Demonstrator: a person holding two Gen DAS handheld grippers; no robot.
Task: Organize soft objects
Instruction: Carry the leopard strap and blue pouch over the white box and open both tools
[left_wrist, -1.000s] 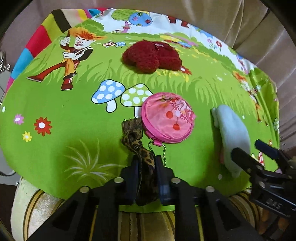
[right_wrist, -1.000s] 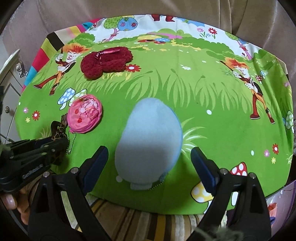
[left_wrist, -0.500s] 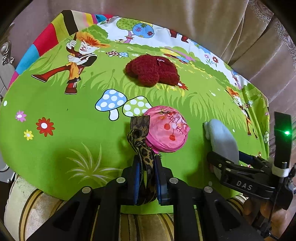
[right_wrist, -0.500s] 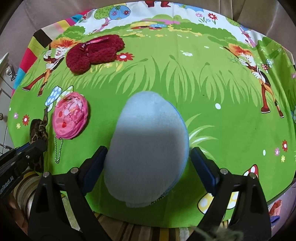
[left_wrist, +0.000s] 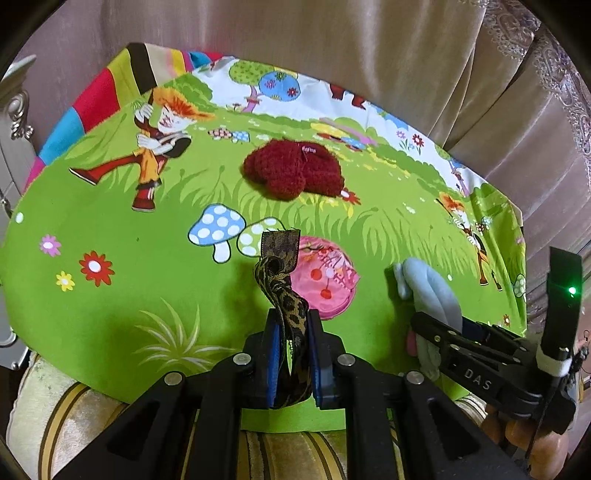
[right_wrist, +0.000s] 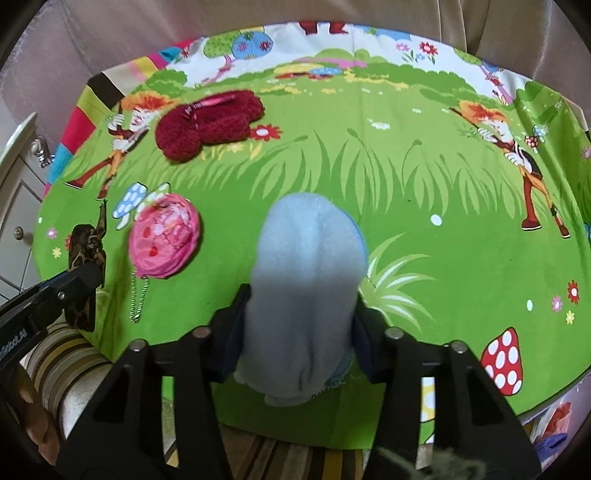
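Two grips in play near the cloth's (left_wrist: 110, 325) front edge. Left gripper (left_wrist: 291, 347) was clamped on the leopard strap (left_wrist: 286, 299), long axis running away toward the far edge. Pink pouch (right_wrist: 164, 236) lay just beside it. Right gripper (right_wrist: 299, 332) was closing on the blue plush (right_wrist: 308, 266), lengthwise between the jaws, nose away. Risk: soft plush compresses and slips out on lifting.

A bright green cartoon cloth (left_wrist: 110, 314) printed with mushrooms, flowers, grass tufts and orange-haired figures covers the surface, its far edge white with trees. Beneath its near edge shows a striped cushion (left_wrist: 280, 454) in cream, gold and brown. Beige curtains (left_wrist: 332, 48) hang behind, and a pale cabinet (right_wrist: 18, 206) stands at the left.
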